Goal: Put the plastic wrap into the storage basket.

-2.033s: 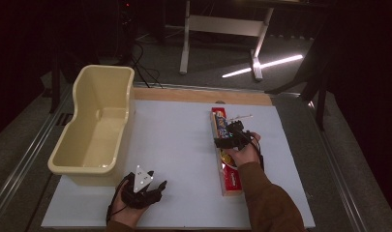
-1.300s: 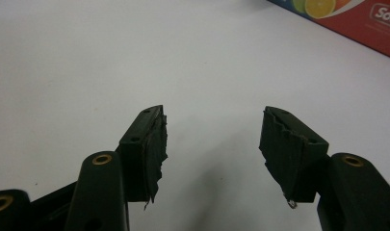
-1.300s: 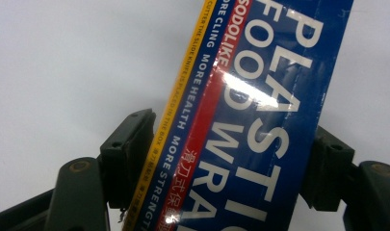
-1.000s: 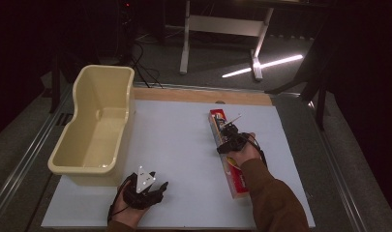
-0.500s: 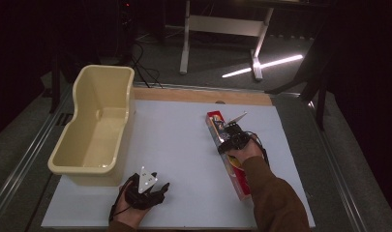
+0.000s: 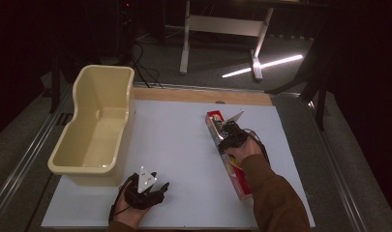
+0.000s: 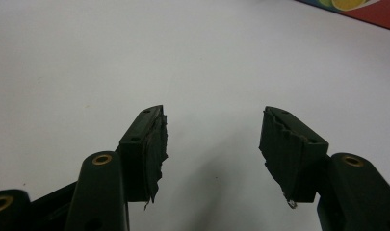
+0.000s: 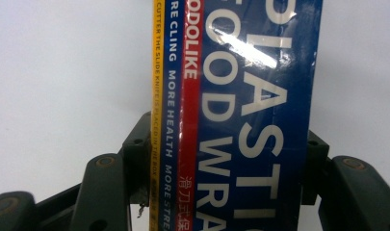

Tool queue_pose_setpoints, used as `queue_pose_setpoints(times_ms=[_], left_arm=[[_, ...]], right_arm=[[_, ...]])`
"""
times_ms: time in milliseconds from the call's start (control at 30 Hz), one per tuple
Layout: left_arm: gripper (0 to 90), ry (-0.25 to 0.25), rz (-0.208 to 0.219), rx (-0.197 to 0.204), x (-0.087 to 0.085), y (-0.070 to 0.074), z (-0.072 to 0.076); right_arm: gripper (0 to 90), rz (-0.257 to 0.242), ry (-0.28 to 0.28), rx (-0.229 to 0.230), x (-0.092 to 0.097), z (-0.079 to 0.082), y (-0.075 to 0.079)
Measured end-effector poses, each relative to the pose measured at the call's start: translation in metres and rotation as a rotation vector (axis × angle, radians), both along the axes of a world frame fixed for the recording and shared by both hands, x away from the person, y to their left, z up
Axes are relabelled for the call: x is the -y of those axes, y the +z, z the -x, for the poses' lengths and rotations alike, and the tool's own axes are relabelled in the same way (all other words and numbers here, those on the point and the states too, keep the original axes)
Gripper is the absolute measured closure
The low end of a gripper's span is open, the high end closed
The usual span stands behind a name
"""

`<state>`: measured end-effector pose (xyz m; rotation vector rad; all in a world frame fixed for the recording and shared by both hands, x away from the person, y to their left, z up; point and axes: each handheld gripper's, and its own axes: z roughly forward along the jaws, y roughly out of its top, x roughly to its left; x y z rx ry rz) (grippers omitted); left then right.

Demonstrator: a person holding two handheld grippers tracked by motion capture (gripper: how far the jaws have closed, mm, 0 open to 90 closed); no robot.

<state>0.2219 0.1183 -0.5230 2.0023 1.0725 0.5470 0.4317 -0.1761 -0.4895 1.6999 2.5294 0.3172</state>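
Right gripper (image 6: 227,131) is closed on the wrap box (image 6: 230,159), with one jaw seated against each long side; the box lies lengthwise near the right edge of the board (image 6: 184,145). Left gripper (image 6: 145,189) is held wide open and empty near the front edge. A tub (image 6: 94,128) is positioned at the left edge.

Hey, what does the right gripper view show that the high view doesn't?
The right gripper view gives the box's lettering, "FOOD WRAP" and "MORE CLING", and the right claw with a jaw on each side of the box. The high view adds the cream tub, the left claw and the person's sleeve. Both show the box and the white tabletop.
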Motion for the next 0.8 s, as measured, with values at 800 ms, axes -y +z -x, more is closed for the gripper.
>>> queue_pose_setpoints(times_ms=[800], left_arm=[[42.1,0.004,0.003,0.004,0.001,0.0,-0.003]], right_arm=[[42.1,-0.283,0.022,0.121,-0.012,0.011,0.038]])
